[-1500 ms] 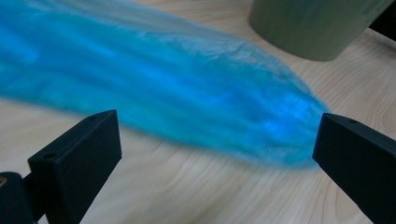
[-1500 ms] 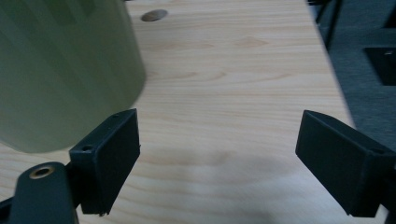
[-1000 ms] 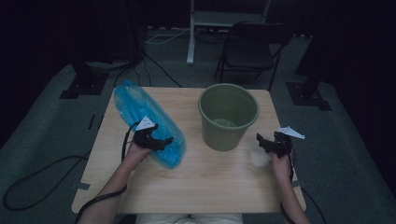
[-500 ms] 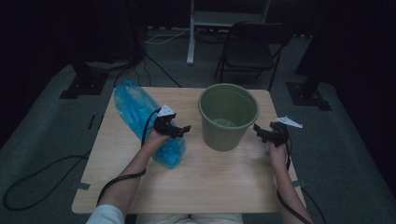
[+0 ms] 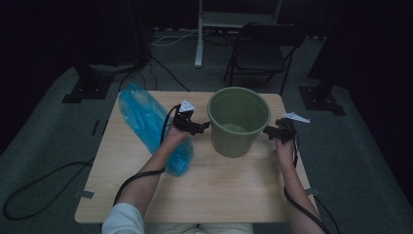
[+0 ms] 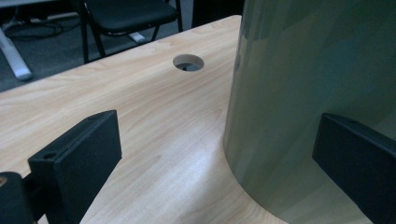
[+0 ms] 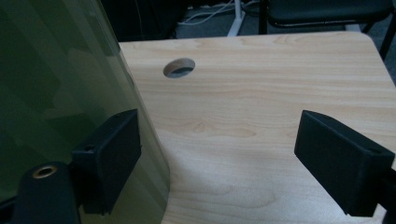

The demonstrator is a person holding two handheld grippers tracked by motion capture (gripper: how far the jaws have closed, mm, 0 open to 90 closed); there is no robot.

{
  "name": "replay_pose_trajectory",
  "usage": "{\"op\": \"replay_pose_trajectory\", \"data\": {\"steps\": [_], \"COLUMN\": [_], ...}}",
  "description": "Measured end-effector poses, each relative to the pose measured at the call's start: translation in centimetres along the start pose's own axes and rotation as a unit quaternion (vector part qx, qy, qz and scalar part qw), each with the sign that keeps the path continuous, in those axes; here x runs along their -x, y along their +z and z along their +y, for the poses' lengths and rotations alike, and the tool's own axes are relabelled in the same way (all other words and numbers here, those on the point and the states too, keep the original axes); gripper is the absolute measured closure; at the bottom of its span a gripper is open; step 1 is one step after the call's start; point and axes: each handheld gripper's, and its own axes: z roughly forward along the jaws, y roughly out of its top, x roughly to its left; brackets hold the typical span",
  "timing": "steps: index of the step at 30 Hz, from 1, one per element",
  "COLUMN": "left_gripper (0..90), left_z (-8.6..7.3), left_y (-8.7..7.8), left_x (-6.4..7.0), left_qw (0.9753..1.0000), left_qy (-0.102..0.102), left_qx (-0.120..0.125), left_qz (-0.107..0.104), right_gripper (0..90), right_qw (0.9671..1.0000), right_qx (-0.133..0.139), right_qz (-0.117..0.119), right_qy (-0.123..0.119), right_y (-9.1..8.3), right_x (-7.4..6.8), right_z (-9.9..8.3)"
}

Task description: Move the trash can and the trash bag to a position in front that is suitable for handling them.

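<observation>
My left gripper [image 5: 203, 126] and right gripper [image 5: 267, 130], both spread wide, flank the green bucket [image 5: 238, 121] at nine and three o'clock. The bucket stands upright mid-table [image 5: 219, 195], a blue bag [image 5: 146, 122] lying at its nine o'clock.

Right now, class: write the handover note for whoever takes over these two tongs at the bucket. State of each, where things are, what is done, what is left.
Left tongs: open, at the left wall of the green bucket, holding nothing.
Right tongs: open, at the bucket's right wall, holding nothing.
The bucket stands upright near the table's far edge. The blue plastic bag lies flat on the left, under the left forearm.
Done: both tongs are brought up to the bucket.
Left: probably grip the bucket on both sides; the bag is untouched.
</observation>
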Motion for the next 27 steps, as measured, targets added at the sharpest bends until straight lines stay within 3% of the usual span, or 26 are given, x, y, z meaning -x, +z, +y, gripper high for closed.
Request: {"op": "replay_pose_trajectory", "data": {"steps": [7, 14, 21, 27], "left_gripper": [1.7, 1.8, 1.7, 1.7], "left_z": [-0.4, -1.1, -1.8, -2.3], "left_y": [-0.5, -1.5, -2.6, -3.0], "left_x": [0.8, 2.5, 3.7, 4.1], "left_qw": [1.0, 0.9996, 0.9985, 0.998], "left_qy": [-0.004, 0.016, 0.035, 0.037], "left_qx": [-0.007, -0.022, -0.039, -0.042], "left_qz": [-0.006, -0.008, -0.018, -0.029], "right_gripper": [15.7, 16.2, 16.7, 11.7], "right_qw": [0.9999, 0.9999, 0.9986, 0.9989], "right_qx": [-0.003, -0.007, -0.015, -0.016], "right_qz": [0.01, 0.014, 0.048, 0.041], "right_qy": [0.003, -0.004, -0.014, -0.018], "right_y": [-0.5, -1.6, -2.7, -2.8], "right_x": [0.0, -0.3, -0.9, -1.0], "right_z": [-0.1, -0.6, -1.5, -1.7]}}
